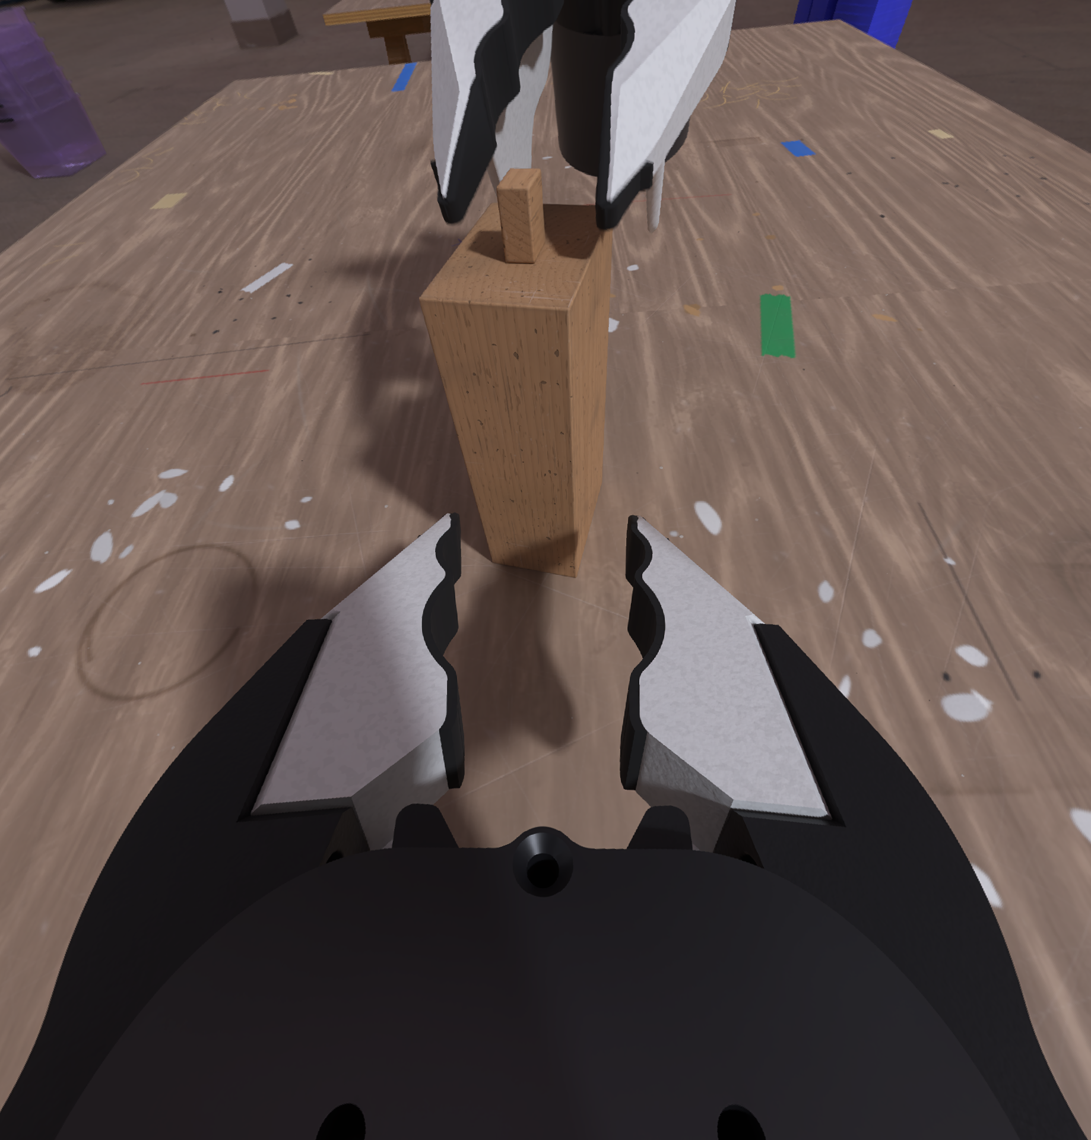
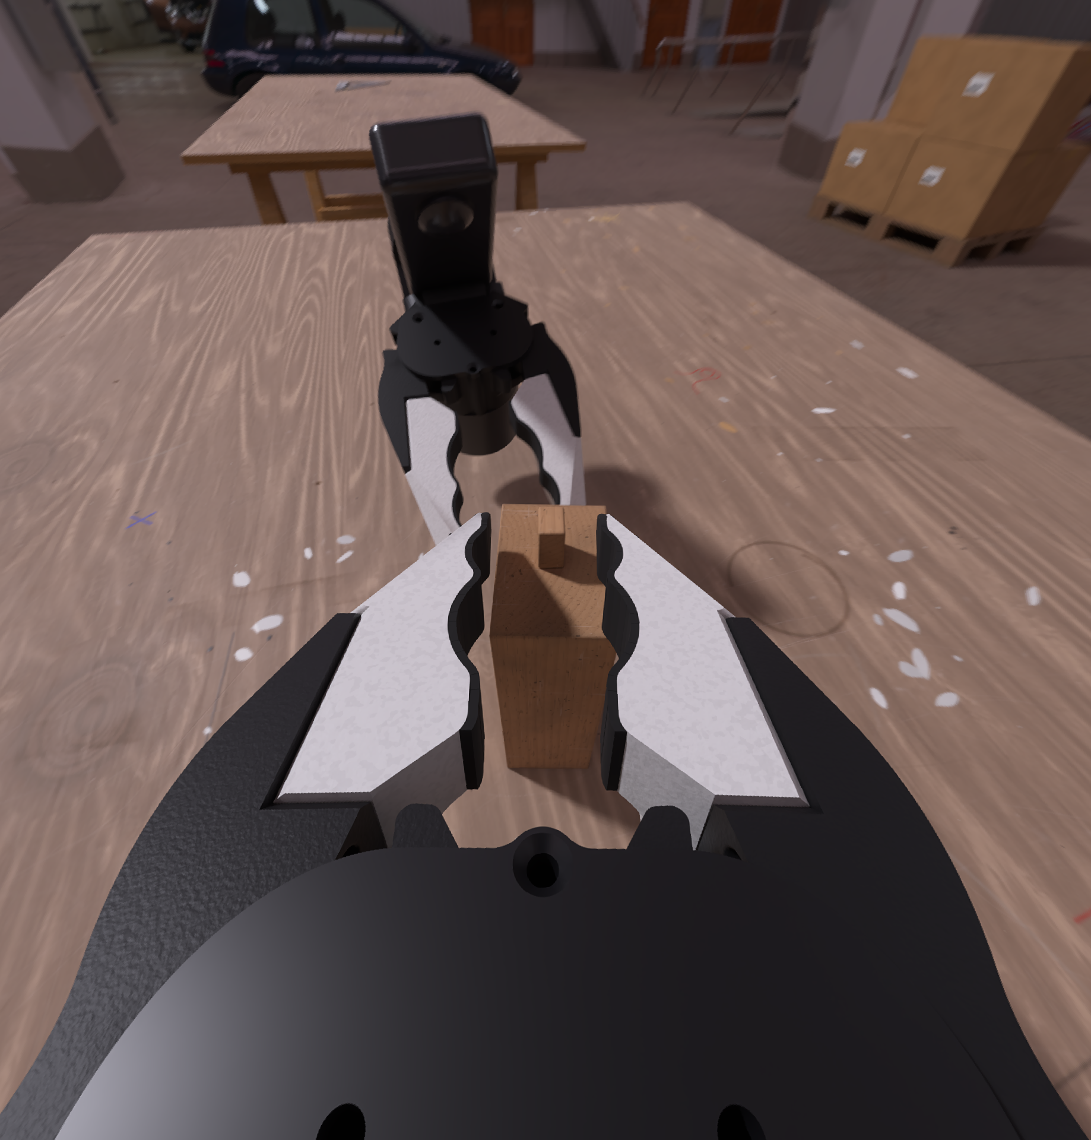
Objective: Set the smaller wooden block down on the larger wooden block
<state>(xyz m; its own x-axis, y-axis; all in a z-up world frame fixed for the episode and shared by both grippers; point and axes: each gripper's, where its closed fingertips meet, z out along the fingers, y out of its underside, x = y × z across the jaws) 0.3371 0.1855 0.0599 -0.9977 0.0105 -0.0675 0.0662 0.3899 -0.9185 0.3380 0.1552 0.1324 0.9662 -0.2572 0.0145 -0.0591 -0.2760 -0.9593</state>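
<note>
The larger wooden block (image 1: 521,395) stands upright on the wooden table (image 1: 839,432). The smaller wooden block (image 1: 519,216) stands on its top face. My left gripper (image 1: 542,524) is open and empty, low near the foot of the larger block. My right gripper (image 1: 527,210) hangs above the blocks, open, its fingertips either side of the smaller block and apart from it. In the right wrist view the larger block (image 2: 546,648) and the smaller block (image 2: 553,546) show between my right gripper's (image 2: 543,524) open fingers, with my left gripper (image 2: 509,512) beyond.
A purple container (image 1: 28,99) stands beyond the table's far left corner. Green tape (image 1: 776,326) and blue tape (image 1: 797,148) lie flat on the table. A second table (image 2: 376,123), a car (image 2: 345,49) and stacked cardboard boxes (image 2: 962,148) stand farther off.
</note>
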